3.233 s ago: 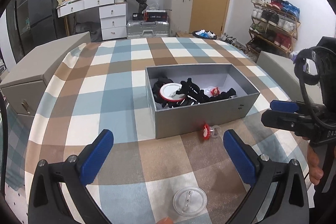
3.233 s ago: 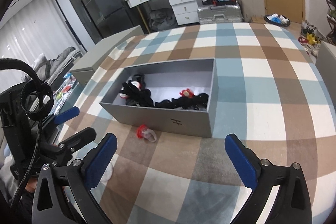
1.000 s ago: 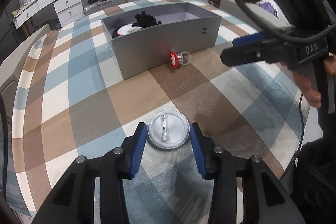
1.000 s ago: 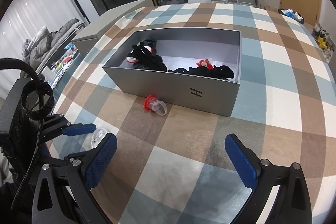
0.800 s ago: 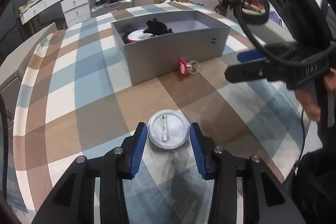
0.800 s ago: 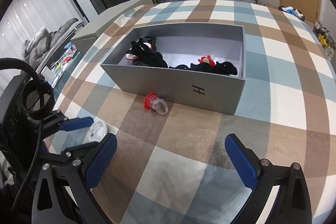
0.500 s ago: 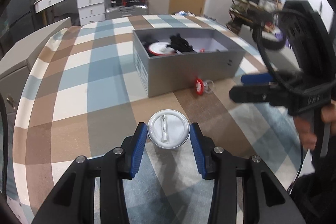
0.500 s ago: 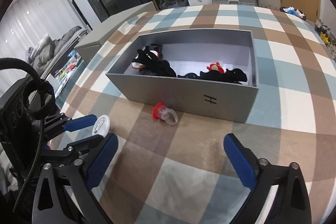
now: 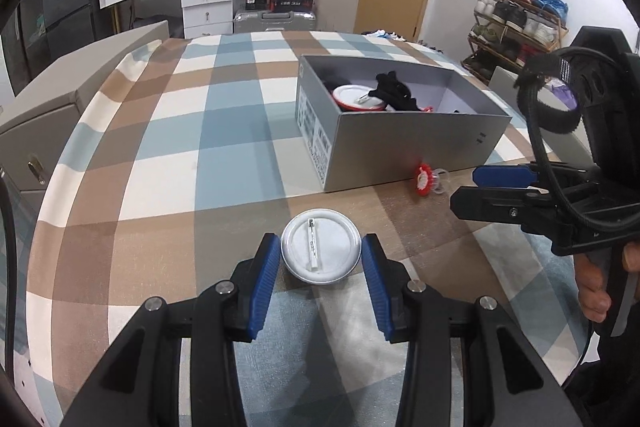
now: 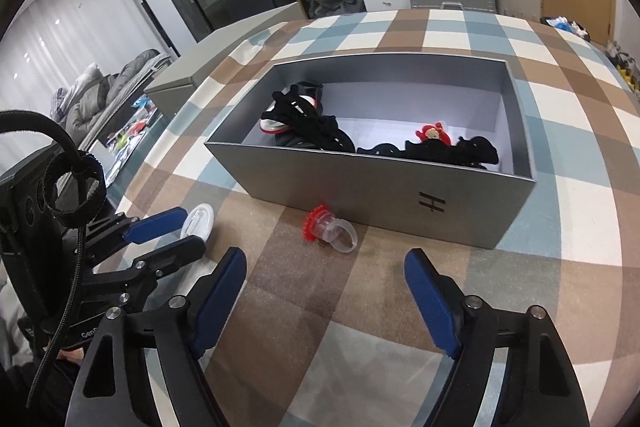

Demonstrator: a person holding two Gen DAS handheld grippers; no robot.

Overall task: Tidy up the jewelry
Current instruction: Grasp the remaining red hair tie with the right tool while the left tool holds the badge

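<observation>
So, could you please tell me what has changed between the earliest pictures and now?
The left gripper, wide open at first, has shut on the white pin badge and lifted it toward the grey box. The right gripper moved closer to the red ring; its fingers have just been closing, with nothing between them yet. The ring, box and its contents stayed put.

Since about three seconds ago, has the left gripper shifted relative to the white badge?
Yes. The left gripper was open and short of the white badge; now it is shut on it, still on the checked tablecloth.
</observation>
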